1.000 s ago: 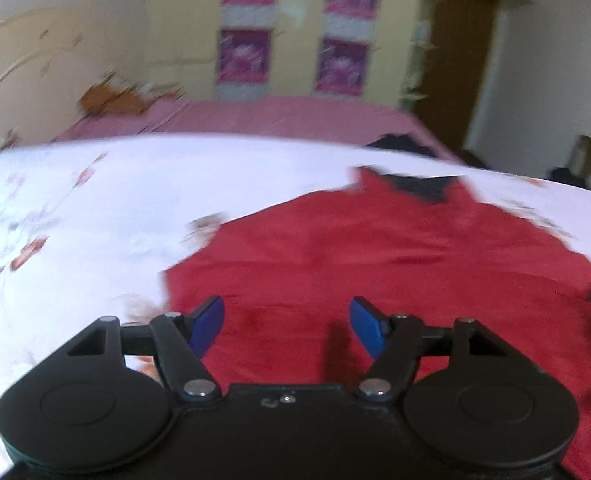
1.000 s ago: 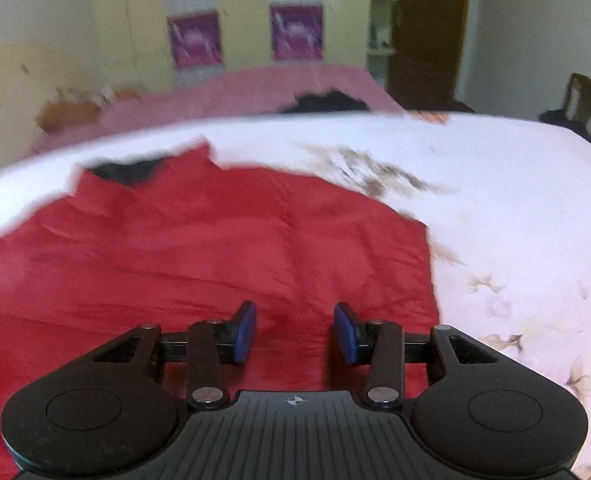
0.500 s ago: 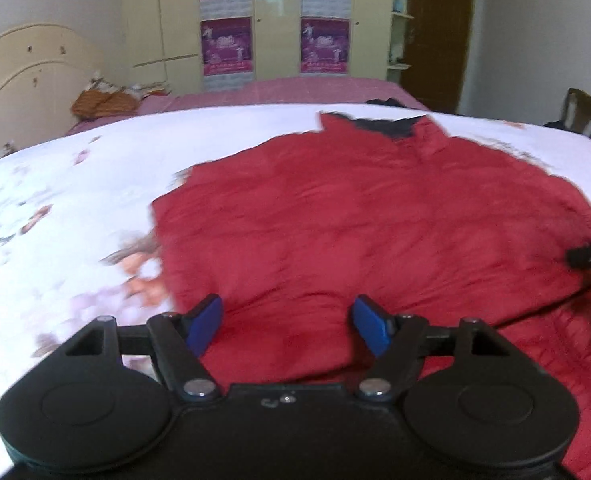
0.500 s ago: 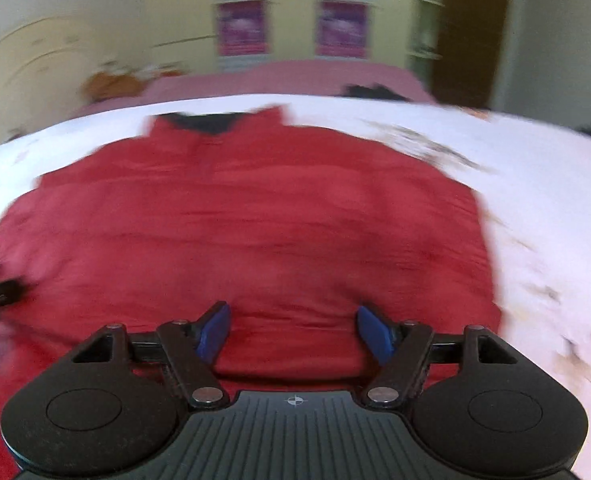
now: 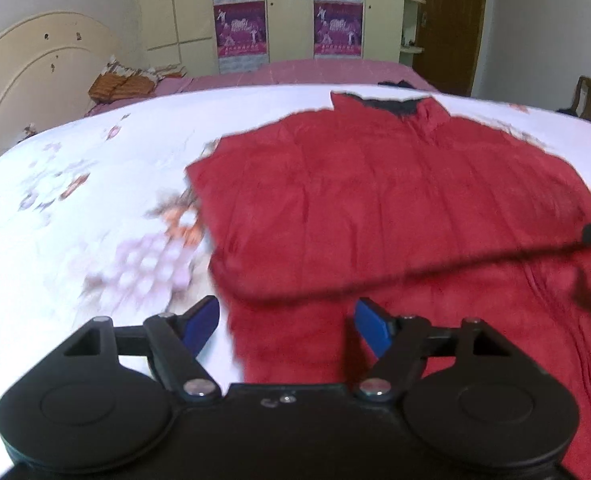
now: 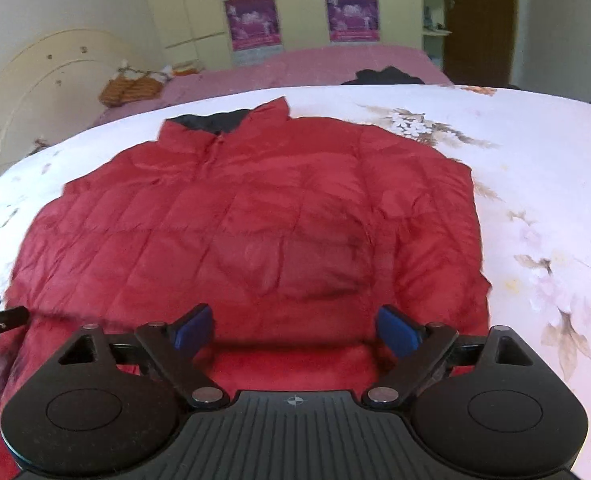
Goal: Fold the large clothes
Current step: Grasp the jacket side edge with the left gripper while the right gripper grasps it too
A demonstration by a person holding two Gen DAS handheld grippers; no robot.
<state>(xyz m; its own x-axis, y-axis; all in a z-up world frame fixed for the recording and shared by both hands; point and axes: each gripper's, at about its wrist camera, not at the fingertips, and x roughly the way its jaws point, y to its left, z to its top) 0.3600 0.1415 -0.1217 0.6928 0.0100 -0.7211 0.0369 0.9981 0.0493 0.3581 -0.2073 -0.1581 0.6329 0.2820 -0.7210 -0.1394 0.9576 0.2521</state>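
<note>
red quilted jacket (image 6: 255,216) — spread flat, dark-lined collar up

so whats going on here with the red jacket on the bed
A person holds two-finger tongs in each hand over a red puffer jacket spread on a floral bedsheet. Its collar points away, and a fold of it already lies across the near part. The left tongs stand open above the jacket's left edge. The right tongs have just been opening, with nothing gripped between them. Neither holds the fabric now.

Lighting: soft, even daylight, source unseen. White bedsheet (image 5: 75,240) overexposed. Motion blur throughout. Fisheye bending, dark corner vignetting.
</note>
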